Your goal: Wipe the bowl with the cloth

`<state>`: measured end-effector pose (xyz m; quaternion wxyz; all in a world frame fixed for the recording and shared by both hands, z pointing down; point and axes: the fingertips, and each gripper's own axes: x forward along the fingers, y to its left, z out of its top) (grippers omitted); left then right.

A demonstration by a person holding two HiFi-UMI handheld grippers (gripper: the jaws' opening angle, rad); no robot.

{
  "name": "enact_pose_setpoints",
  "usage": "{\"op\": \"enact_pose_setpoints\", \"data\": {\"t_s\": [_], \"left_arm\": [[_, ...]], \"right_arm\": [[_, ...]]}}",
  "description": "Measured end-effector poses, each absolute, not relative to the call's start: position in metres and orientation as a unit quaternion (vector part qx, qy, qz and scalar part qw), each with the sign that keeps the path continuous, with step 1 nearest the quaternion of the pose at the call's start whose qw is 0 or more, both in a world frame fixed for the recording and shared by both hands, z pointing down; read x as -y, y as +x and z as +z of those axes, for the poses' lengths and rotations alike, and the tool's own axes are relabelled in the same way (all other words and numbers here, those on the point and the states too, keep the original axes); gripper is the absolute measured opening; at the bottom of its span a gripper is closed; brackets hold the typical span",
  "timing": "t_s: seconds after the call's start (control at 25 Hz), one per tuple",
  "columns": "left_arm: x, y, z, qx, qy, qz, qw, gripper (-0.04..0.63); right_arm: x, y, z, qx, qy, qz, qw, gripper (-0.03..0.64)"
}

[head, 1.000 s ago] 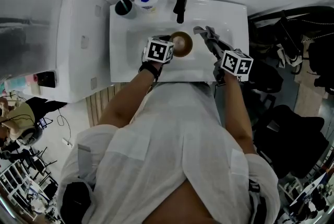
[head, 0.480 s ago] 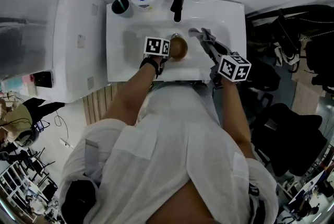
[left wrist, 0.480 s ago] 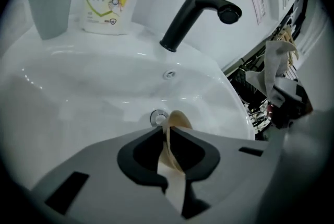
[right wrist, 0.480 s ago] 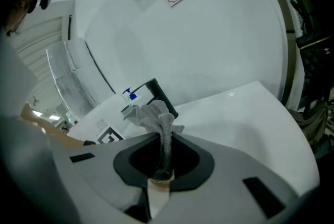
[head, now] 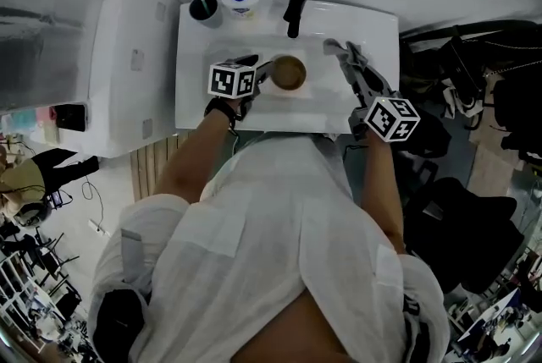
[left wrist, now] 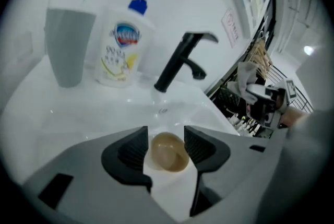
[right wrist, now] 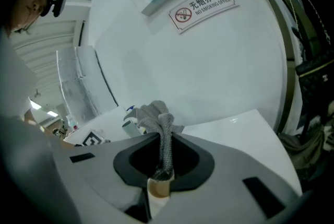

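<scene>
A small brown bowl [head: 289, 72] sits in the white sink [head: 373, 31]. My left gripper [head: 261, 70] is just left of it, and its jaws are opening. In the left gripper view the bowl [left wrist: 169, 154] shows between the spread pads [left wrist: 133, 151] of the left gripper [left wrist: 166, 144], which do not press on it. My right gripper [head: 360, 78] is over the sink's right side, shut on a grey cloth [head: 347, 55]. In the right gripper view the cloth [right wrist: 159, 124] stands bunched up out of the closed right gripper [right wrist: 164, 168], with a bit of the bowl [right wrist: 158, 187] below.
A black faucet [head: 294, 8], a white soap bottle [head: 239, 1] and a dark cup [head: 204, 10] line the sink's back edge. A white appliance [head: 127, 57] stands left of the sink. Dark clutter [head: 474, 82] fills the floor at the right.
My left gripper's jaws have opened off the bowl and the gripper has drawn back to the left. The bowl stays in the basin. The right gripper still holds the cloth.
</scene>
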<state>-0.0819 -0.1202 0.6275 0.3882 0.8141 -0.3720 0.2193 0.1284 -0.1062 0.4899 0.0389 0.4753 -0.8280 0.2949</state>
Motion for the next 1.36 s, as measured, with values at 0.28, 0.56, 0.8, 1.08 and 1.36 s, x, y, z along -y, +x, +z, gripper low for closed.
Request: {"op": "enact_pose_setpoints", "data": {"t_s": [0.28, 0.56, 0.8, 1.08, 1.36], "left_arm": [[0.128, -0.121, 0.469, 0.363, 0.903, 0.002, 0.230, 0.153], [0.124, -0.148, 0.378, 0.420, 0.905, -0.022, 0.071, 0.020], [0.114, -0.153, 0.374, 0.398, 0.914, -0.030, 0.067, 0.021], [0.110, -0.143, 0.379, 0.382, 0.922, -0.018, 0.065, 0.021], [0.109, -0.135, 0.377, 0.362, 0.930, -0.016, 0.059, 0.021]], "right_arm": [[0.106, 0.135, 0.421, 0.864, 0.488, 0.114, 0.050, 0.052], [0.103, 0.125, 0.369, 0.872, 0.488, 0.015, 0.037, 0.049], [0.100, 0.116, 0.365, 0.875, 0.482, 0.003, 0.044, 0.049], [0.095, 0.116, 0.372, 0.873, 0.485, 0.007, 0.055, 0.049], [0.096, 0.108, 0.369, 0.873, 0.483, -0.004, 0.063, 0.049]]}}
